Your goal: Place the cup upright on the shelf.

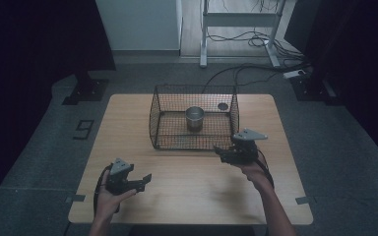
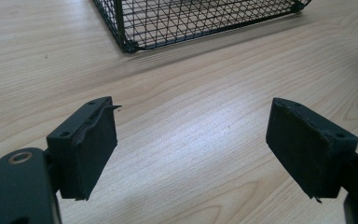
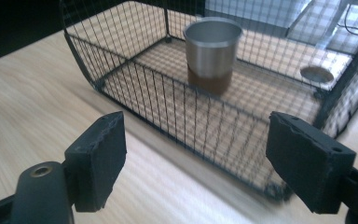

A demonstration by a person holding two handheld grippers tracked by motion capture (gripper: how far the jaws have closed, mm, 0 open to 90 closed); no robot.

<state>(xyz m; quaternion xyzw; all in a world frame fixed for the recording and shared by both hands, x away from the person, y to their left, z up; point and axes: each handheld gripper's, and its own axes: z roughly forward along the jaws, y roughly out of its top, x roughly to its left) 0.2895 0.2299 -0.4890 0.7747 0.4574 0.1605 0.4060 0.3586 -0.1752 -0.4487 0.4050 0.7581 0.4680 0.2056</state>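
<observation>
The right tool (image 3: 196,163), jaws apart and empty, faces a black wire-mesh basket (image 3: 135,84) holding a steel cup (image 3: 212,49). The left tool (image 2: 191,149) gapes empty over bare wooden surface (image 2: 205,93). The high view shows open surface (image 1: 197,187) between both.

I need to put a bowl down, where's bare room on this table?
Free: the wooden table's left strip beside the black wire basket, and the front strip between the left claw and right claw. Crowded: inside the basket, with its steel cup.

Both grippers are matte black, the left gripper (image 1: 139,184) and right gripper (image 1: 220,152) each topped with a grey three-cornered plate. Jaws carry chunky black pads with ragged edges, and a black cable loops off each.
</observation>
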